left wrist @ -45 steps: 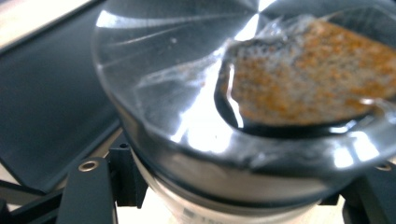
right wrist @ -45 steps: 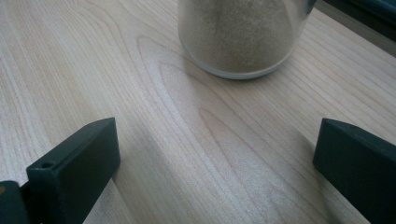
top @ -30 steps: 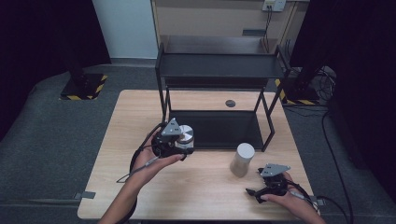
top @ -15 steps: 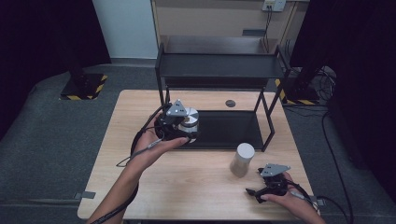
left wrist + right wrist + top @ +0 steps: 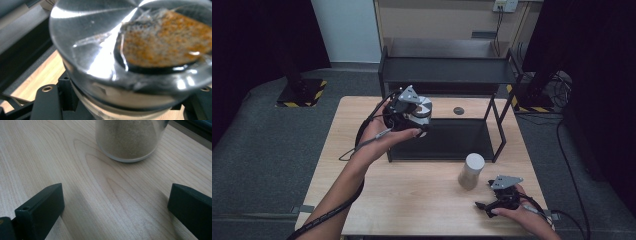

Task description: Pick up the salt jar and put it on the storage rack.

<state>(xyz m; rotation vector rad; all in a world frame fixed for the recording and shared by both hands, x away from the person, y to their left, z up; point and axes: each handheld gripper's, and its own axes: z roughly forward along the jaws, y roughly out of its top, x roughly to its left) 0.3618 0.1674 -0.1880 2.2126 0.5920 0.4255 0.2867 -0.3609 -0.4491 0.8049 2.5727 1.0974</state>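
At the 11 o'clock side of the table, the left gripper (image 5: 412,112), clamped on the steel-lidded glass spice jar (image 5: 421,111), has risen toward the black metal shelf rack (image 5: 447,70); shelving appears next. The right gripper (image 5: 496,200) rests unclenched.

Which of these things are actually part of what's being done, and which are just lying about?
In use:
- spice jar with a metal lid, held in the left gripper near the black rack
- pale-filled jar on the table, facing the open right gripper

Lying about:
- small dark disc on the table
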